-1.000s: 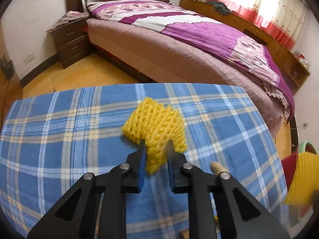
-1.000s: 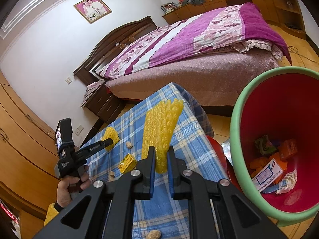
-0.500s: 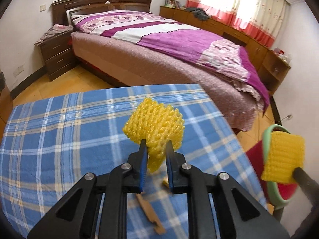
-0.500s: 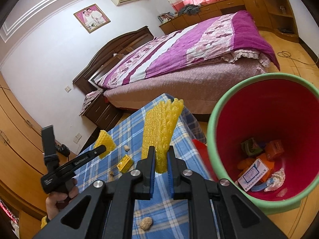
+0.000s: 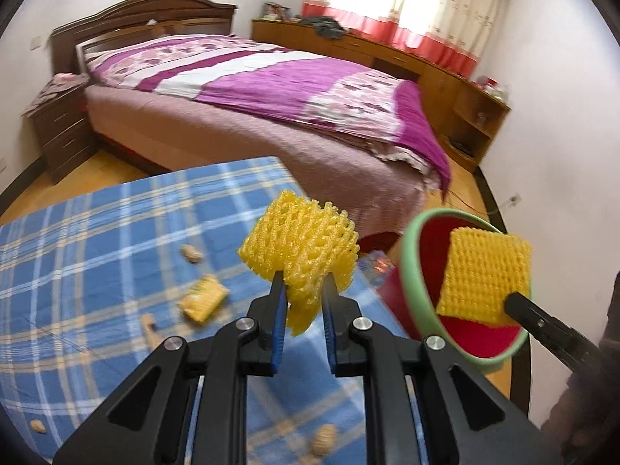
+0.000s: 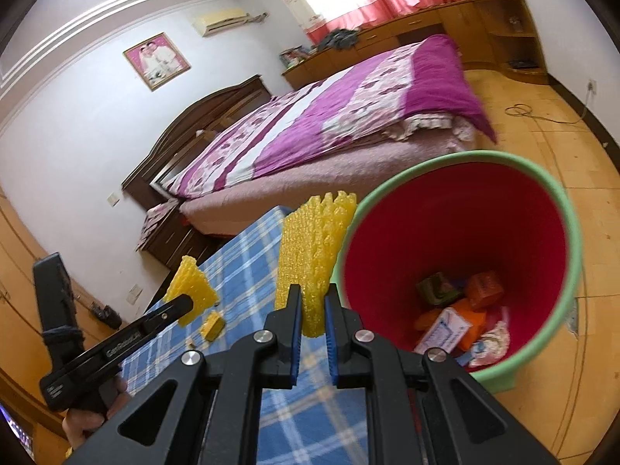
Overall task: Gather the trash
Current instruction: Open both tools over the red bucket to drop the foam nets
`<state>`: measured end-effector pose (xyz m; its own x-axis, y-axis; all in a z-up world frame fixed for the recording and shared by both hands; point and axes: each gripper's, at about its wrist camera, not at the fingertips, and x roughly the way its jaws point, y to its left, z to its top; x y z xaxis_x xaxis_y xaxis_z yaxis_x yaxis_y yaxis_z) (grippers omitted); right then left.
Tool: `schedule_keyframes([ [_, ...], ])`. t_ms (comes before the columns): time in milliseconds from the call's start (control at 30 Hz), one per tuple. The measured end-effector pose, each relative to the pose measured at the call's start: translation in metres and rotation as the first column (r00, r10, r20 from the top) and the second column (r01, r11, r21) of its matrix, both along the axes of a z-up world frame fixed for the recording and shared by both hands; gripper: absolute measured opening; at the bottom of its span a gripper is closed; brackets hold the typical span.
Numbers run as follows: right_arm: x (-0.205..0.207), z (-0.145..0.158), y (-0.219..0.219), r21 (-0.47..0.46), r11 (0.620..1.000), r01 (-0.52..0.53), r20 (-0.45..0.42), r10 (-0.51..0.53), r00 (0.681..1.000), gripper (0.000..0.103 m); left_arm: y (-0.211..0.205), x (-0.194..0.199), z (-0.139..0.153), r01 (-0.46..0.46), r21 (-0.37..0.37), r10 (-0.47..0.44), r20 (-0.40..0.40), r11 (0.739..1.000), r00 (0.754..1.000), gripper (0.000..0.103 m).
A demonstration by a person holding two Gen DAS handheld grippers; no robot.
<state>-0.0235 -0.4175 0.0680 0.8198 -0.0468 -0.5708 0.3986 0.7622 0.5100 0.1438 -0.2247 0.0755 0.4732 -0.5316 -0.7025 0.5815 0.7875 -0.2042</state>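
Left gripper [image 5: 301, 295] pinches a curled yellow foam fruit net [image 5: 299, 244] between its blue pads, holding it in the air above the right-hand edge of the blue plaid tablecloth [image 5: 97, 240]. Right gripper [image 6: 312, 308] is pressed tight on a second, flatter yellow foam net [image 6: 314, 246], which stands upright just at the near rim of the red bin [image 6: 457, 232] with its green lip. Seen from the left wrist, that second net hangs before the bin's mouth. The bin stands on the wooden floor [image 6: 542, 147] just beside the table edge, tilted in view, and already holds cartons and crumpled wrappers [image 6: 457, 310]. Open floor lies between bin and bed [image 5: 271, 89]; the air above the bin is clear. On the cloth lie a small yellow packet [image 5: 202, 299], several peanut shells [image 5: 192, 252] and a thin wooden stick [image 5: 149, 323], well apart from both nets. A hand [image 6: 91, 422] grips the left tool's handle at the lower left of the right wrist view.

Compared with a second ago, both nets are carried further towards the bin: the left net, then over the middle of the cloth, now overhangs its edge, and the bin fills more of both views. Neither grip has changed.
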Motion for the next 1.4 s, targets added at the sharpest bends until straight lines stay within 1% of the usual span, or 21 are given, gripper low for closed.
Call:
schedule_keyframes([
  [167, -0.022, -0.006, -0.021, 0.0, 0.997, 0.074, -0.017, -0.074, 0.997, 0.013, -0.031, -0.023, -0.002, 0.074, 0.006, -0.074, -0.004, 0.997, 0.997, 0.016],
  [333, -0.039, -0.014, -0.04, 0.017, 0.992, 0.129, -0.038, -0.128, 0.991, 0.014, -0.056, -0.039, -0.007, 0.13, 0.021, -0.129, -0.014, 0.991, 0.991, 0.016],
  [467, -0.049, -0.018, -0.051, 0.029, 0.987, 0.158, -0.046, -0.157, 0.987, 0.016, -0.073, -0.051, -0.012, 0.169, 0.039, -0.168, -0.021, 0.985, 0.986, 0.017],
  [667, -0.058, -0.021, -0.059, 0.034, 0.983, 0.181, -0.046, -0.18, 0.983, 0.016, -0.095, -0.065, -0.018, 0.227, 0.071, -0.227, -0.008, 0.971, 0.974, 0.017],
  [700, -0.059, -0.022, -0.059, 0.034, 0.982, 0.184, -0.046, -0.182, 0.982, 0.016, -0.098, -0.066, -0.019, 0.235, 0.073, -0.235, -0.008, 0.969, 0.972, 0.02],
  [767, -0.062, -0.023, -0.061, 0.035, 0.981, 0.191, -0.046, -0.189, 0.981, 0.02, -0.102, -0.065, -0.021, 0.248, 0.073, -0.248, -0.017, 0.966, 0.969, 0.028],
  [833, -0.063, -0.024, -0.063, 0.042, 0.98, 0.197, -0.046, -0.195, 0.98, 0.022, -0.106, -0.067, -0.022, 0.267, 0.063, -0.265, -0.03, 0.962, 0.964, 0.032],
  [867, -0.064, -0.025, -0.065, 0.046, 0.979, 0.2, -0.046, -0.198, 0.979, 0.022, -0.107, -0.068, -0.022, 0.275, 0.061, -0.274, -0.032, 0.959, 0.961, 0.037],
  [900, -0.064, -0.026, -0.066, 0.048, 0.978, 0.203, -0.046, -0.201, 0.979, 0.022, -0.108, -0.069, -0.022, 0.28, 0.061, -0.278, -0.031, 0.958, 0.96, 0.04],
  [1000, -0.066, -0.027, -0.067, 0.054, 0.977, 0.207, -0.044, -0.205, 0.978, 0.025, -0.11, -0.071, -0.022, 0.284, 0.064, -0.283, -0.021, 0.957, 0.959, 0.043],
  [1200, -0.067, -0.028, -0.067, 0.057, 0.977, 0.208, -0.042, -0.206, 0.978, 0.032, -0.104, -0.07, -0.02, 0.263, 0.061, -0.262, -0.02, 0.963, 0.965, 0.044],
  [1300, -0.068, -0.028, -0.067, 0.053, 0.978, 0.204, -0.04, -0.202, 0.979, 0.035, -0.094, -0.066, -0.021, 0.238, 0.061, -0.237, -0.027, 0.969, 0.971, 0.044],
  [1400, -0.067, -0.026, -0.062, 0.047, 0.98, 0.192, -0.04, -0.19, 0.981, 0.039, -0.081, -0.063, -0.02, 0.201, 0.064, -0.2, -0.021, 0.977, 0.979, 0.044],
])
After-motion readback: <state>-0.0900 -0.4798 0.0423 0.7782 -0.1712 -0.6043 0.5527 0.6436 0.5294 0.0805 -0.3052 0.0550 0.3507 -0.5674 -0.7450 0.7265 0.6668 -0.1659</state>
